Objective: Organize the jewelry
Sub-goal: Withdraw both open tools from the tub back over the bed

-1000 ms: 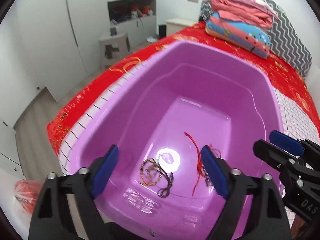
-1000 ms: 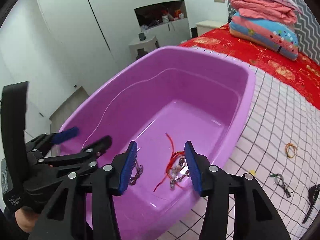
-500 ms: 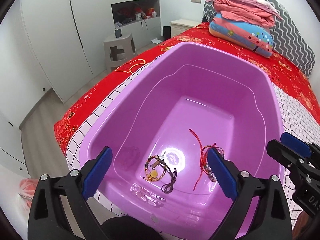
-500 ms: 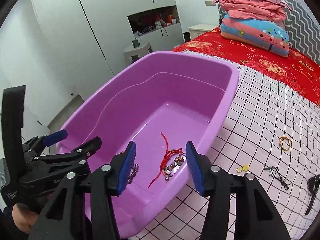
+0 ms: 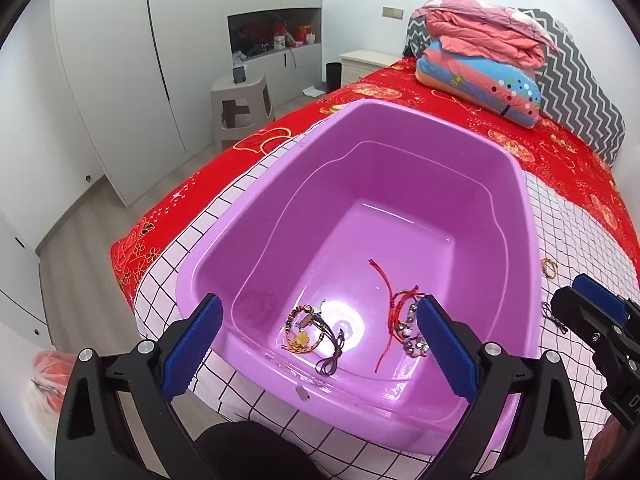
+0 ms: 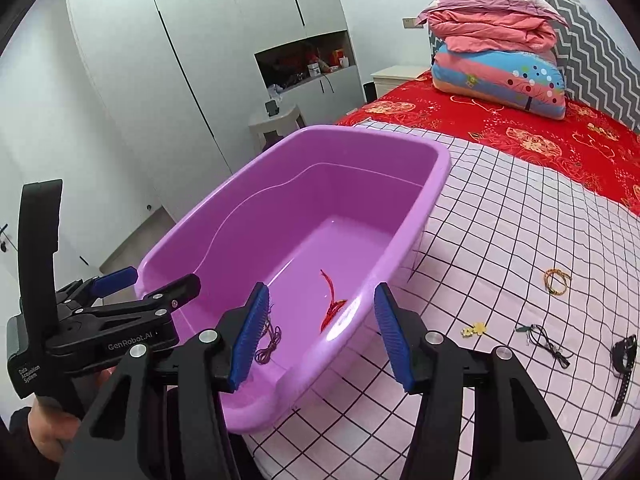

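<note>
Purple tub [image 5: 516, 240] set on checked cover [image 6: 520, 220] over red bedspread [image 5: 560, 152]. Inside tub, near front wall: beaded bracelet [image 5: 302, 330] with yellow charm and dark cord at left; red-string bracelet [image 5: 400, 312] with beads at right, apart from the first. In right wrist view, only the red string [image 6: 332, 300] and a dark cord end [image 6: 270, 342] visible over the rim. Left gripper [image 5: 318, 350] poised over tub's front edge, jaws at full spread, nothing between pads. Right gripper [image 6: 322, 338] positioned above tub's near right corner, jaws part-spread, nothing held, rim merely in line behind them. Outside tub, on checked cover to the right: yellow-and-dark bangle [image 6: 557, 281], small yellow charm [image 6: 474, 329], black cord piece [image 6: 544, 340], black strap [image 6: 624, 368], all well apart from tub and from one another. Folded bedding [image 6: 500, 60] stacked at head of bed against zigzag cushion [image 6: 600, 52]. Grey stool [image 5: 240, 108] on floor beside white wardrobe [image 5: 120, 60]. Hand [image 6: 52, 428] seen at lower left gripping left tool's handle.
</note>
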Available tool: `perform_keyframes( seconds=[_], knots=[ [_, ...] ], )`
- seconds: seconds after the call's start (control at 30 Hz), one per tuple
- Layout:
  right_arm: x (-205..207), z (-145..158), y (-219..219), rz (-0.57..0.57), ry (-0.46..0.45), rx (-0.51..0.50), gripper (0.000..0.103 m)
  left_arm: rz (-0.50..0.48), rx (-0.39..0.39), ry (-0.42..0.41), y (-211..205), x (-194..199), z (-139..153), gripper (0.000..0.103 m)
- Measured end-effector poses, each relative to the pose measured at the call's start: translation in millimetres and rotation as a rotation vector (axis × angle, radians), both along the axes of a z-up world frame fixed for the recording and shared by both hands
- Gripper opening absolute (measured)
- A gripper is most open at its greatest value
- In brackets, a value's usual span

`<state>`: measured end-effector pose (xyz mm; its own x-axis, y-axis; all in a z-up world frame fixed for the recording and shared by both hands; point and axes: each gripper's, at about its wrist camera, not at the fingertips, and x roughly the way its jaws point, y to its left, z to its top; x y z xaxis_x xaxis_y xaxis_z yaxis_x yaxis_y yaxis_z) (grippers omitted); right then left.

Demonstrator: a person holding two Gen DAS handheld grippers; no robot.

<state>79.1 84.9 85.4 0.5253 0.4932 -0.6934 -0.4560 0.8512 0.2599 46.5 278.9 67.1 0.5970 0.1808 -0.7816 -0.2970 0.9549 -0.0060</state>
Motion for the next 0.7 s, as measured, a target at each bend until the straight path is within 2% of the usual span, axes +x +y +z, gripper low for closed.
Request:
perform_keyframes(
  seconds=[0.37,0.7],
  knots=[
    [-25,-6,-54,-0.082,0.025,0.043,0.058,-0.066,0.003,-0.011,-33,-12,7,0.096],
    [-54,-22,-117,-0.185,0.069,0.007,0.062,-0.171,0.013,-0.023,-80,-19,11,0.097]
  ],
)
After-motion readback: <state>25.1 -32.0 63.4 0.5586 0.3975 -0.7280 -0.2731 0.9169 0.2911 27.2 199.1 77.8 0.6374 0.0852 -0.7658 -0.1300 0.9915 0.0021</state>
